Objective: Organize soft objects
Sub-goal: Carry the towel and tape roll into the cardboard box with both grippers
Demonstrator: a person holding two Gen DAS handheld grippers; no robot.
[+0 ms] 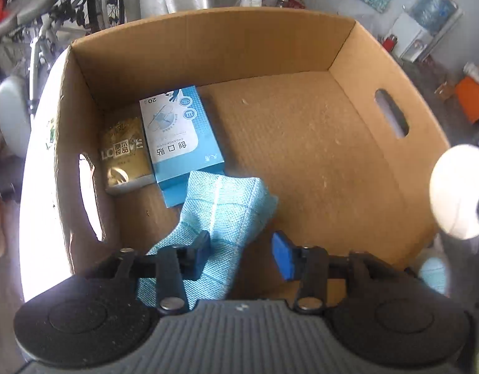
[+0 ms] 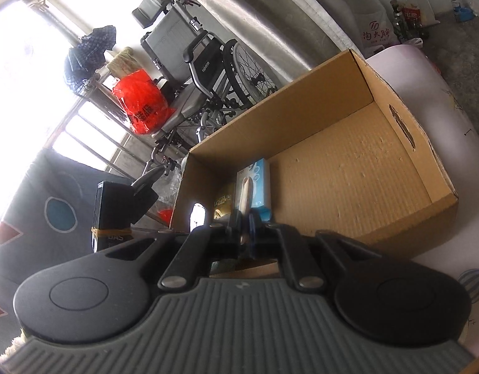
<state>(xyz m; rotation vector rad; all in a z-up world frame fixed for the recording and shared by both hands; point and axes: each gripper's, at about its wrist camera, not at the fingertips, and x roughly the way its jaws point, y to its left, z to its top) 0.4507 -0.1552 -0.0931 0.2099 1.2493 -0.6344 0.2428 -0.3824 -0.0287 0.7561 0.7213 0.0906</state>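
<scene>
The left tool (image 1: 244, 254) hangs over the near rim of the cardboard box (image 1: 208, 46), its jaws spread; the light blue cloth (image 1: 224, 205) lies draped past the left pad, reaching toward 12 o'clock, apparently just let go inside. Beyond it, at 11 o'clock, a blue carton (image 1: 180, 134) and gold pack (image 1: 124, 152) are tidied into the corner. The right tool (image 2: 246, 233) is clamped on a thin pale object (image 2: 245, 199) I cannot identify.

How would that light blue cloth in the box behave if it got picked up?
The light blue cloth looks woven and folded, so it would probably droop and unfold. It seems light, and its textured weave should grip well. The left gripper is open around it.
</scene>
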